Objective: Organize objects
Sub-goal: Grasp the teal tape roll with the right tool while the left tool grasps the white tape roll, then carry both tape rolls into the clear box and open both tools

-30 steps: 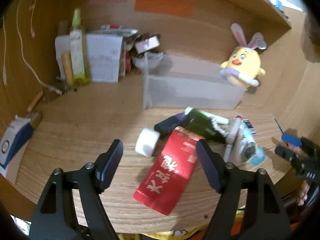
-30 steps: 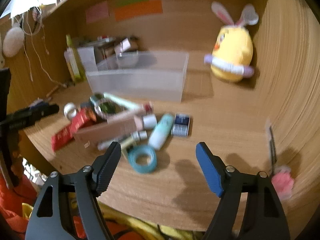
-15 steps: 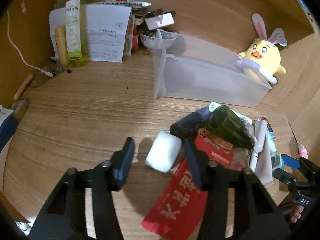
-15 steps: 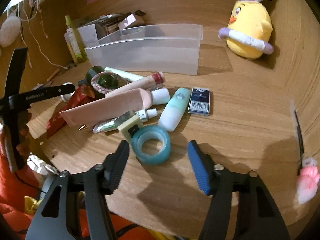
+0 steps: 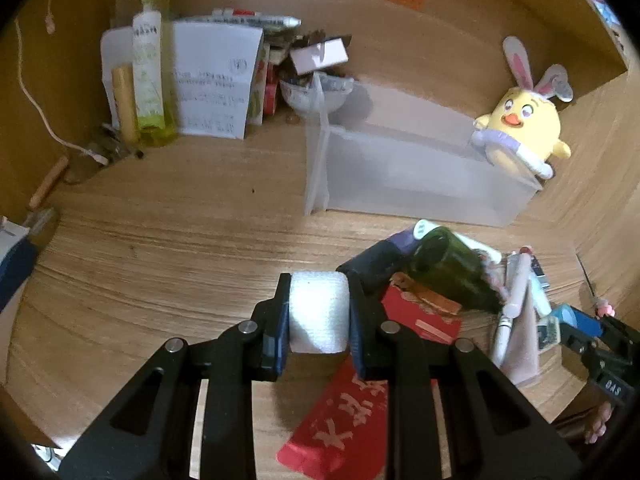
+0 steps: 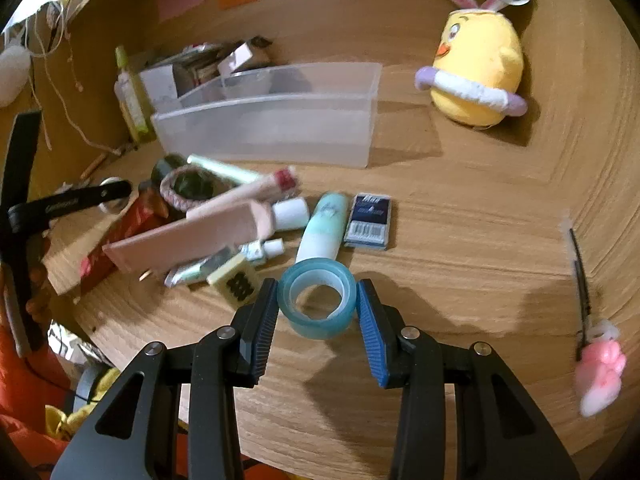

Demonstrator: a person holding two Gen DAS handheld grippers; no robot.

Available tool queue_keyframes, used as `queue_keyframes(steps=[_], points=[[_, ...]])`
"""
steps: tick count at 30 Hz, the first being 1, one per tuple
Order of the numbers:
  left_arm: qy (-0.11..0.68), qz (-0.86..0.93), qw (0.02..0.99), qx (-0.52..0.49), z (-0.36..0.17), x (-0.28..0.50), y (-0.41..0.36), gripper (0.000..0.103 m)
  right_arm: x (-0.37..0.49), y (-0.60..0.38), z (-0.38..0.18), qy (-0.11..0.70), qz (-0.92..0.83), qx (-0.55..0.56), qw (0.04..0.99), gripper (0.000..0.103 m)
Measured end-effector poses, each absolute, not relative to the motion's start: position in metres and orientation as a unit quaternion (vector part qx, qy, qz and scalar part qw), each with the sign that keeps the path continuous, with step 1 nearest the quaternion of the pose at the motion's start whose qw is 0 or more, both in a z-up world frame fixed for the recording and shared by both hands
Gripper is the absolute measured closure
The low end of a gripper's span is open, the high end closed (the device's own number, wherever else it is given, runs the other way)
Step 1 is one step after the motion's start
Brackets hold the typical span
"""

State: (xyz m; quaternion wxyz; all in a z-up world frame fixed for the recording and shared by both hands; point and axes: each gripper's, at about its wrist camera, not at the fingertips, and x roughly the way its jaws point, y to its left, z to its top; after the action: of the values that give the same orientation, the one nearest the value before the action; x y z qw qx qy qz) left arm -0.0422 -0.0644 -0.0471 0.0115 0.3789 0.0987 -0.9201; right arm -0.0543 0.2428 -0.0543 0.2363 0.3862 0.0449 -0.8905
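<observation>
A white foam roll [image 5: 318, 316] lies on the wooden desk, and my left gripper [image 5: 318, 284] is closing on it, both pads pressed against its sides. My right gripper [image 6: 317, 288] is closing too, its blue pads touching either side of a blue tape ring [image 6: 316, 326] that lies flat on the desk. A clear plastic bin [image 6: 264, 132] stands behind the pile. The pile between the two grippers holds a red envelope [image 5: 344, 420], a dark green bottle [image 5: 452, 276], a pink tube [image 6: 192, 240], a mint bottle [image 6: 324, 228] and a small blue box [image 6: 370, 220].
A yellow plush chick [image 6: 476, 76] sits at the back right beside the bin. A black hair clip with a pink charm [image 6: 600, 368] lies at the right. Papers, a green spray bottle [image 5: 148, 64] and clutter fill the back left corner. The desk's front edge is close below both grippers.
Both grippers moved forward and down and narrowed. The left jaws came in around the white roll and now grip it; the right jaws came in around the blue tape ring.
</observation>
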Motion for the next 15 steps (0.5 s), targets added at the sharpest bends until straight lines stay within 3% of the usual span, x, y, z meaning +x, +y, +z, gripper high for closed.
queue_keyframes(steps=[15], points=[[0.084,-0.953,-0.013,0.292,0.028,-0.043,-0.043,0.079,-0.092,0.221,0.031,0.015,-0.927,0.273,0.256,0.067]])
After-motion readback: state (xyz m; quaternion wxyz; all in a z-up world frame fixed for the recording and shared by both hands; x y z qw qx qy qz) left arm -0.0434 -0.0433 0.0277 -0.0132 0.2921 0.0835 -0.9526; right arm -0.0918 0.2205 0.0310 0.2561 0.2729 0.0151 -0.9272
